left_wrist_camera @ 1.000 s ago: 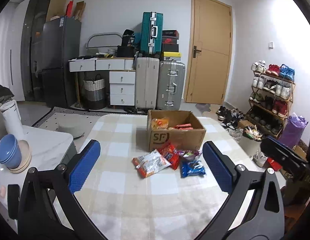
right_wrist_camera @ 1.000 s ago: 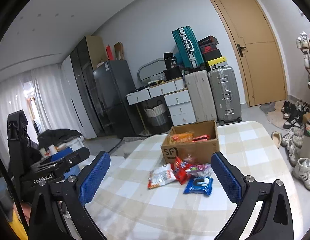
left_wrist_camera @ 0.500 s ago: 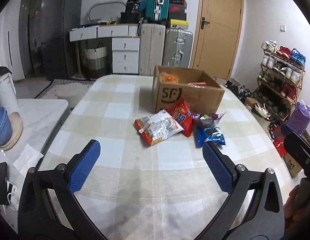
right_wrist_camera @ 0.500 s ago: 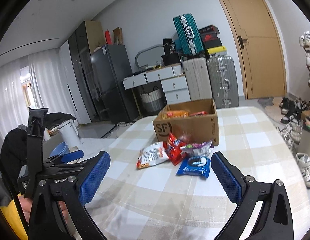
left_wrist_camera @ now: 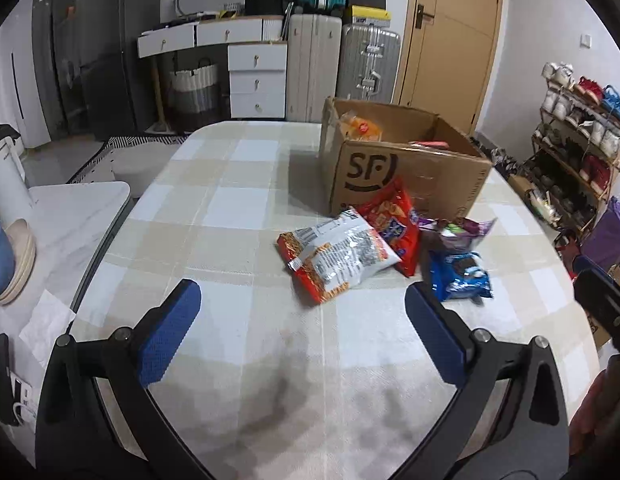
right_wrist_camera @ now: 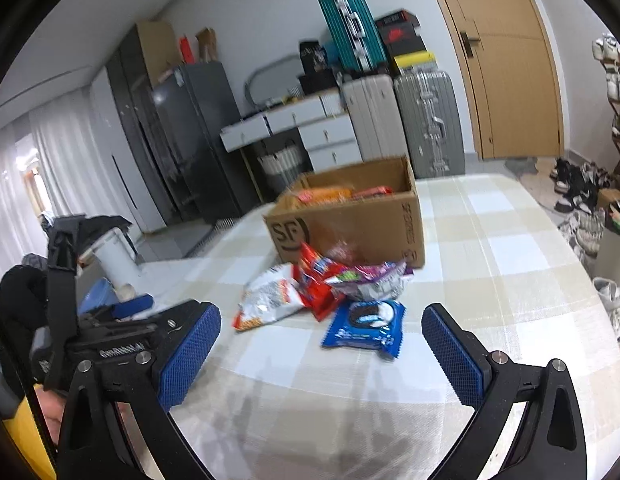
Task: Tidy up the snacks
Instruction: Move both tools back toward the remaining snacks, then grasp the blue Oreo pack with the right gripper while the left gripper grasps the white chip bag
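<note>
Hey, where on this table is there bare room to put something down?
The checked table is bare left of the cardboard box, and along the near edge between the open left gripper and the snack bags. It is crowded in front of the box: white-and-red bag, red bag, purple bag, blue cookie pack.

Checked tablecloth [left_wrist_camera: 237, 208] — blue fingers [left_wrist_camera: 169, 336].

Four snack packets [left_wrist_camera: 342, 258] beside cardboard box [left_wrist_camera: 406, 168]

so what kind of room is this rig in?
Most likely a lived-in home, a dining or entry area: a table with a checked cloth, a loaded shoe rack by the door, and suitcases stacked along the wall.
</note>
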{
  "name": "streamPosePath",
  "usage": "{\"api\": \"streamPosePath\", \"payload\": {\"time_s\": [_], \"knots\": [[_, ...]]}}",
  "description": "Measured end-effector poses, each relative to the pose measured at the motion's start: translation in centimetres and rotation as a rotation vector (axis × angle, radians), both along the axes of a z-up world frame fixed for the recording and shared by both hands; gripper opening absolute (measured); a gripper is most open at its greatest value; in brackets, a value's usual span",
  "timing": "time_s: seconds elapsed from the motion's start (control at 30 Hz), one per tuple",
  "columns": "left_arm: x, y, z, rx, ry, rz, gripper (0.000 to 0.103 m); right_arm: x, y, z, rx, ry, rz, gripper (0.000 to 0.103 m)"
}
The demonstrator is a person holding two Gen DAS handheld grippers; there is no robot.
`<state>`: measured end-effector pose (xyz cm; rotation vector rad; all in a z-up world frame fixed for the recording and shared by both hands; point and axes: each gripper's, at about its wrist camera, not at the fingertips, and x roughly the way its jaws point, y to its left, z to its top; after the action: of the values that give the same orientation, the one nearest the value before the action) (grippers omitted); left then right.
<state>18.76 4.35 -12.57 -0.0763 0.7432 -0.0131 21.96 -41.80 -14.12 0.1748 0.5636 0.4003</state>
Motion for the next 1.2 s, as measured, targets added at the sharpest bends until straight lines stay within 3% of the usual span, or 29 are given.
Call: {"api": "streamPosePath", "payload": {"time_s": [0.33,0.5,0.63,0.8,0.93,1.07,1.2], "knots": [[7.1,-0.5,-1.7,0.045,0.064,-0.019,0.102,7.7,0.5,-5.1,-0.05,0.247,-0.019,0.102],[10.1,-1.8,-2.9,0.109,0.08,-0.064,0.102,10.2,1.5,-6.8,-0.082,0.294,0.001,0.102],[11.7,-2.0,-4.2,0.117,0.101,-0.068,0.102,11.0,2.5,-7.5,-0.131,0.304,0.008,0.1],[13.2,-1.8,-6.0,0.114,0.12,-0.071,0.102,11.6,3.8,-8.4,-0.241,0.3,0.009,0.073],[14.1,-1.7,-6.9,0.127,0.104,-0.087,0.102,11.6,4.6,-8.5,-0.305,0.284,0.019,0.063],[14.4,-1.6,-7.4,0.133,0.065,-0.11,0.102,11.5,3.8,-8.3,-0.247,0.288,0.03,0.051],[14.3,-1.3,-7.6,0.098,0.067,-0.139,0.102,11.0,2.8,-8.1,-0.216,0.297,0.03,0.048]]}}
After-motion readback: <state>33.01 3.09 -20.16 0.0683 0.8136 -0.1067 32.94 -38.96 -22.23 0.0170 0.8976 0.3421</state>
